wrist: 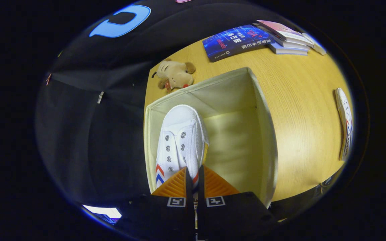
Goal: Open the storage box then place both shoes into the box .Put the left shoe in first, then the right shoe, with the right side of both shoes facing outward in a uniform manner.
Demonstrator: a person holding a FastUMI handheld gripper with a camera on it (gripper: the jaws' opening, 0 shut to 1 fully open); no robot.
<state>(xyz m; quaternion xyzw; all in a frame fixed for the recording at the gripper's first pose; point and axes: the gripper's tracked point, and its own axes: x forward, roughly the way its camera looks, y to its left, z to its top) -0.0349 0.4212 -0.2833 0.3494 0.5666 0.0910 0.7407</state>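
White canvas makes up the shoe (pixel 181 140) held at the tongs (pixel 193 182), a soft, light upper with metal eyelets and red and blue chevrons on its side, above what looks like a yellowish rubber sole edge. It hangs inside the open storage box (pixel 266 140), close along the box's left wall, with its rounded toe pointing away toward the far wall. Its long axis runs near to far, in line with the tongs. The orange fingers (pixel 174 185) sit almost together on a thin part at the heel end, probably the collar or heel tab, so the tongs appear clamped on the shoe, though the contact itself is hidden behind the fingers.

A shoe like this should weigh little and flex easily; the canvas would crease under a pinch, while the sole stays stiffer. Holding at the heel collar seems sound, since the fabric gives grip, but the toe may swing or sag.

The box is cream fabric, likely soft-walled and apt to shift if pushed. The second shoe (pixel 344 124) lies on the wooden bench (pixel 300 100) well right of the box, its long axis also near to far. A plush toy (pixel 175 74) and books (pixel 236 42) rest beyond the box.
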